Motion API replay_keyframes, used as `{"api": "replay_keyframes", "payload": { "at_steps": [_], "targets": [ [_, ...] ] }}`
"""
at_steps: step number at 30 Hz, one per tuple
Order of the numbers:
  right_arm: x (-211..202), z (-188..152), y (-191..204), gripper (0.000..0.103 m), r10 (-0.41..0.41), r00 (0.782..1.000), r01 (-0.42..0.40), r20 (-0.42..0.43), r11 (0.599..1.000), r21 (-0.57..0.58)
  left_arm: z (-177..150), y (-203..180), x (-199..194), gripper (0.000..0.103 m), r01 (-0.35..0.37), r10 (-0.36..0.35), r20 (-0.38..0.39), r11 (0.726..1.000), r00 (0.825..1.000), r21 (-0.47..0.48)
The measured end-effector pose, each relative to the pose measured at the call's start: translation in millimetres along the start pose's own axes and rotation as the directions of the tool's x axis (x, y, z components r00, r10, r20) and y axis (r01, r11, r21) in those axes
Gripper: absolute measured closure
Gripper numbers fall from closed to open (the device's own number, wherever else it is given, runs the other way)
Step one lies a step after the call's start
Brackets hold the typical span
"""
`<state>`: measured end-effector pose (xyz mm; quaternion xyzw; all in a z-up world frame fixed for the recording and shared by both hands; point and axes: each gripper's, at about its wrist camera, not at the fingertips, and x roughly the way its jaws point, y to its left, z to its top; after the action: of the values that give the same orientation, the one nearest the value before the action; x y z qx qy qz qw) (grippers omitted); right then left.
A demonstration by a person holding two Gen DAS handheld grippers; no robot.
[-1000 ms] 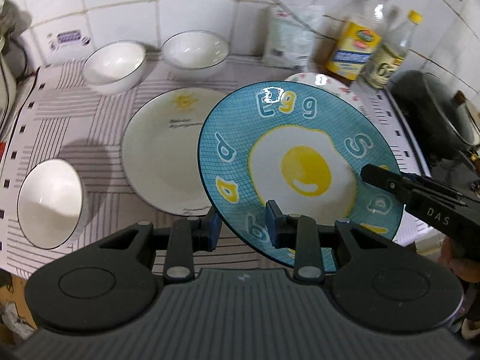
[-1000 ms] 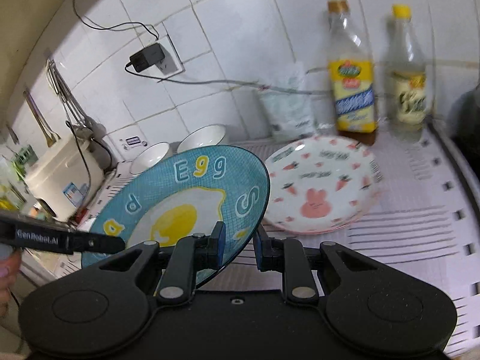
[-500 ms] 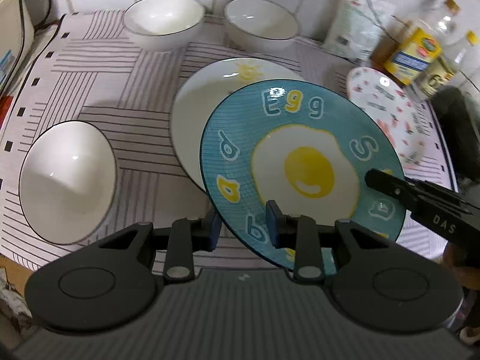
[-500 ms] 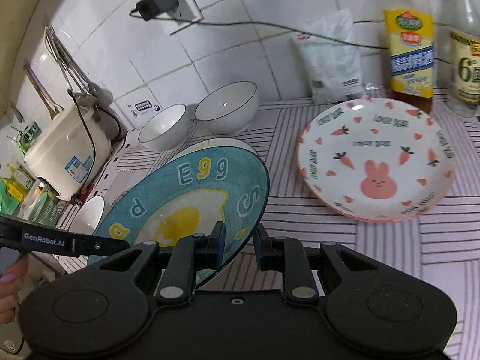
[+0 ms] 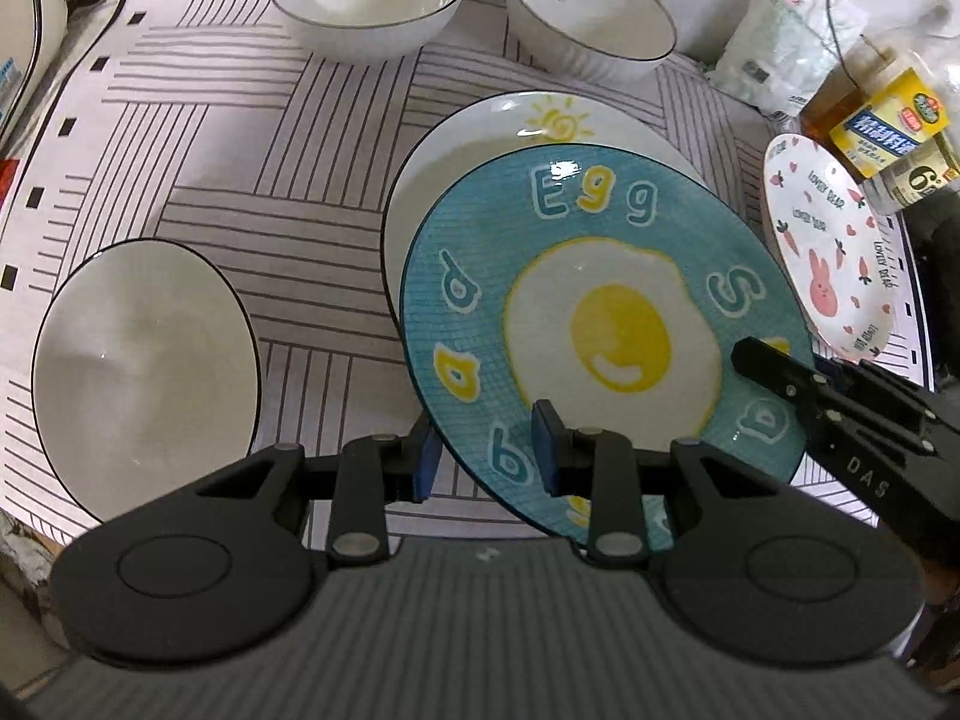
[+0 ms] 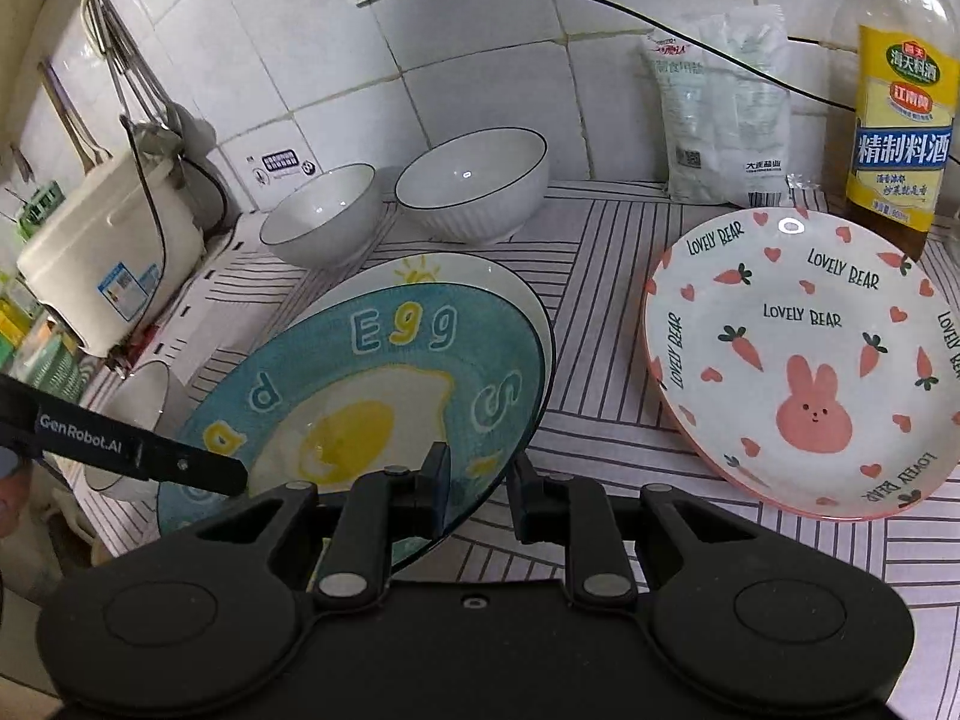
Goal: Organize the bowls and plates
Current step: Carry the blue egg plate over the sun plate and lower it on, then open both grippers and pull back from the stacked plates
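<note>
Both grippers hold the blue egg plate (image 5: 606,324) by its rim, just above the white sun plate (image 5: 480,144). My left gripper (image 5: 483,459) is shut on its near-left rim, my right gripper (image 6: 477,489) on its right rim. The egg plate (image 6: 372,384) overlaps the sun plate (image 6: 480,276), which lies on the striped mat. The pink rabbit plate (image 6: 798,360) lies to the right. Two white bowls (image 6: 474,183) (image 6: 321,213) stand at the back. A third white bowl (image 5: 144,360) sits near the front left.
A rice cooker (image 6: 114,252) stands at the left by the wall. A salt bag (image 6: 726,120) and a cooking wine bottle (image 6: 900,108) stand at the back right. The striped mat (image 5: 240,180) covers the counter, with the counter's edge at the front.
Both grippers have carried the egg plate forward and down over the sun plate. The bowls and rabbit plate now look closer.
</note>
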<state>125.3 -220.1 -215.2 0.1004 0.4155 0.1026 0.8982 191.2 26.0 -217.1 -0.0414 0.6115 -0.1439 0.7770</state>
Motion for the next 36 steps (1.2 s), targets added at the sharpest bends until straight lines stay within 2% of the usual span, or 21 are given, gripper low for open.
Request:
{"api": "replay_keyframes", "payload": {
  "at_steps": [6,12,16,22,26,31,36],
  "targets": [
    [3.4,2.5,7.2,0.077,-0.044,0.999,0.043,-0.02,0.999,-0.031,2.7,-1.1,3.4,0.072,0.012,-0.013,-0.029,1.0,0.999,-0.01],
    [4.9,17.0,13.3,0.074,-0.078,0.994,0.067,-0.07,0.987,-0.147,2.8,0.5,6.9,0.072,0.044,-0.046,-0.065,0.998,0.997,-0.035],
    [9.4,15.4,23.9,0.066,-0.14,0.986,0.121,-0.09,0.975,-0.188,-2.4,-5.7,7.8,0.071,0.03,-0.032,-0.084,0.999,0.996,-0.026],
    [16.6,16.1,27.9,0.062,-0.195,0.977,0.181,-0.088,0.973,-0.145,2.3,-4.2,13.5,0.071,0.017,-0.02,-0.106,0.999,0.994,-0.031],
    [25.9,15.4,26.7,0.062,-0.209,0.975,0.202,-0.081,0.976,-0.085,7.0,-4.8,19.0,0.071,-0.008,0.008,-0.116,1.0,0.993,0.001],
    [32.2,11.1,30.5,0.062,-0.235,0.971,0.232,-0.034,0.97,-0.071,9.3,-0.9,20.8,0.072,-0.009,0.01,-0.113,1.0,0.993,0.014],
    [33.8,8.5,37.9,0.064,-0.278,0.96,0.276,-0.017,0.957,-0.092,3.6,-11.3,3.5,0.072,-0.031,0.039,-0.074,0.994,0.996,0.103]
  ]
}}
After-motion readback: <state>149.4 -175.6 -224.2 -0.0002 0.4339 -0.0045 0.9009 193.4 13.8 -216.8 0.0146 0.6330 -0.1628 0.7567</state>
